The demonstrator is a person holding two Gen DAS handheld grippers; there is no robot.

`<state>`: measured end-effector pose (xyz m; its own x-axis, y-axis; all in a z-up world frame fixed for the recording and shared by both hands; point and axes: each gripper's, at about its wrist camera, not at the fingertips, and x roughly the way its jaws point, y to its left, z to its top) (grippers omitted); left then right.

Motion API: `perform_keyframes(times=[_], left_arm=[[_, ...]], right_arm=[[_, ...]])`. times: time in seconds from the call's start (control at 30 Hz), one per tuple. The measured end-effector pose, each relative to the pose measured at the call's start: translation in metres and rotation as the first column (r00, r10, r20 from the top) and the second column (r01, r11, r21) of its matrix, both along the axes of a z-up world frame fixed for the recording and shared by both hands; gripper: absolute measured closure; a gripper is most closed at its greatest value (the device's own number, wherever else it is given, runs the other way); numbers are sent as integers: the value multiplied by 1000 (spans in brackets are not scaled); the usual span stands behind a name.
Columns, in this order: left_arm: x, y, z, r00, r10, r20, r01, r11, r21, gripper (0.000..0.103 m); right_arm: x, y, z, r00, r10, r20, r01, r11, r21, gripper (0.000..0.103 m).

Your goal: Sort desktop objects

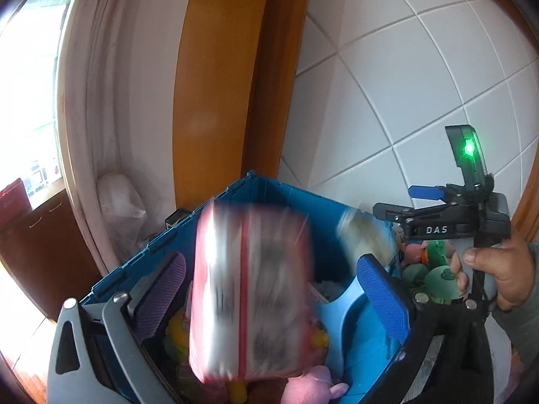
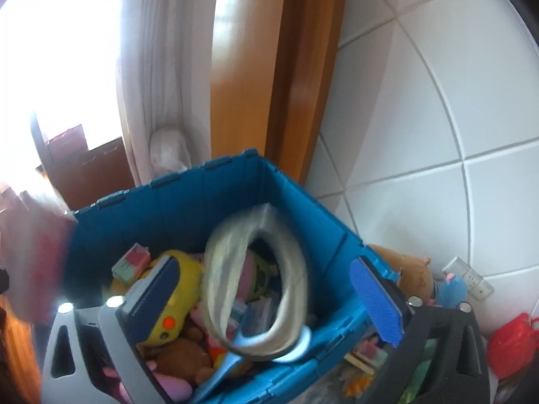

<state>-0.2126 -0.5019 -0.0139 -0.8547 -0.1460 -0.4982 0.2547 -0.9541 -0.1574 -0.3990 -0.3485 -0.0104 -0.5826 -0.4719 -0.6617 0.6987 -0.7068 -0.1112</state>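
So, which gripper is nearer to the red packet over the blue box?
Left. The red packet is between the open fingers of the left gripper. The right gripper is apart, off to the packet's right side.

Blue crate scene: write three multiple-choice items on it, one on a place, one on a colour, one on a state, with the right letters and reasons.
1. Where is the blurred red and white pack?
A. on the floor tiles
B. between the left hand-held gripper's fingers, above the blue crate
C. behind the curtain

2. What colour is the purse outside the crate, lower right in the right wrist view?
A. red
B. black
C. white

3. How do the right hand-held gripper's fingers stand?
A. pressed together
B. wide apart, the pale loop-shaped item blurred between them
C. out of view

Key: 1 B, the pack fills the gap over the crate's toys. 2 A, it is plainly red. 3 B, both pads stand clear of the loop.
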Motion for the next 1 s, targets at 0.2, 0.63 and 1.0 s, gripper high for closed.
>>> perform_keyframes(times=[0.2, 0.63, 1.0], left_arm=[[2, 6, -11, 999, -3, 32, 3, 1000, 0, 0], [-13, 70, -8, 996, -70, 57, 70, 998, -4, 0], [-37, 204, -7, 977, -189, 97, 193, 981, -30, 0]], right_arm=[[8, 15, -9, 999, -5, 33, 6, 1000, -16, 1], [52, 125, -30, 994, -53, 93, 61, 995, -81, 1], [64, 267, -46, 979, -160, 126, 173, 980, -102, 1]])
